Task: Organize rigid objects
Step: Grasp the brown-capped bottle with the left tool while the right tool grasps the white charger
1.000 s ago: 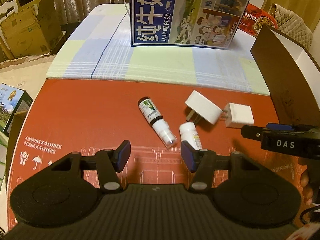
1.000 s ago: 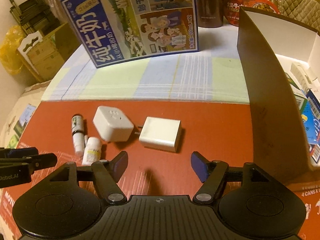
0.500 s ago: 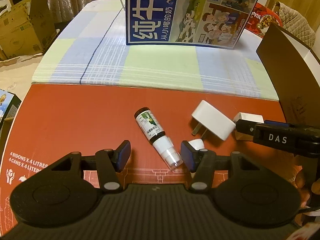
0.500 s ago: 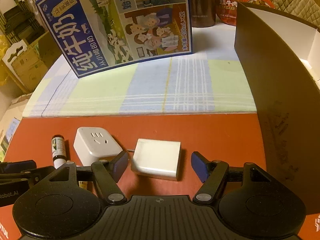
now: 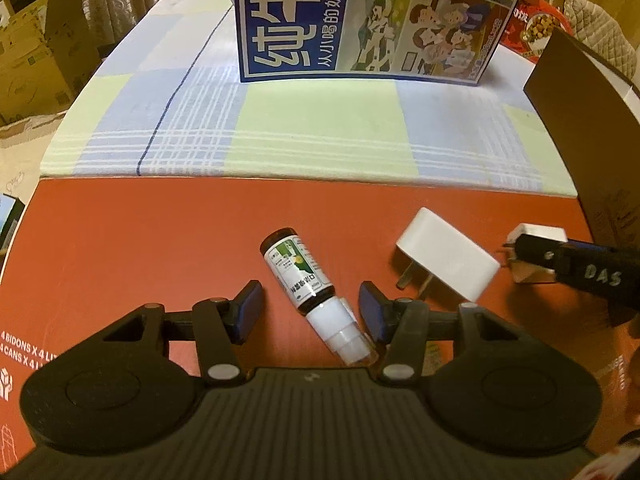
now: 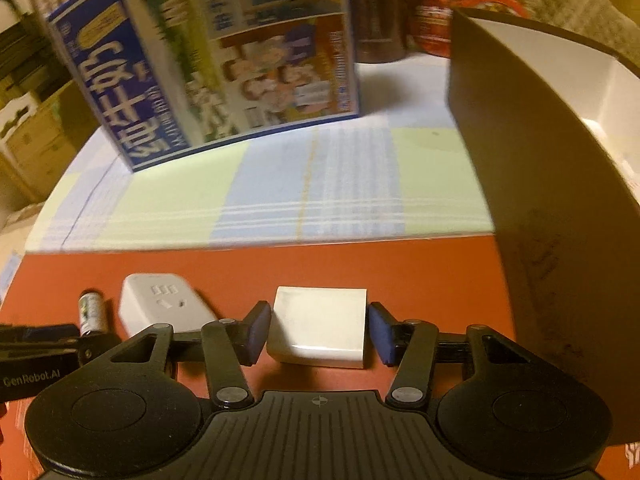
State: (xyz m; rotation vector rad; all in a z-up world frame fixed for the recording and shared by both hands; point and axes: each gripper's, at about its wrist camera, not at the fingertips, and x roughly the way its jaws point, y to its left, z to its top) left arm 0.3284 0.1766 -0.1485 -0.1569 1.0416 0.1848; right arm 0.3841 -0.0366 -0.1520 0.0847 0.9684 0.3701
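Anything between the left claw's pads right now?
Yes: the brown spray bottle lies slanted between the open left claw pads on the red board, per the left wrist view.

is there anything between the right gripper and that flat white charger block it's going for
Nothing visible. The right gripper is open with the flat white charger block already between its two pads on the red board. The white plug adapter lies off to its left, outside the jaws.

Spray bottle (image 5: 308, 292), plug (image 5: 446, 258), charger (image 6: 320, 326) — seemingly flat.
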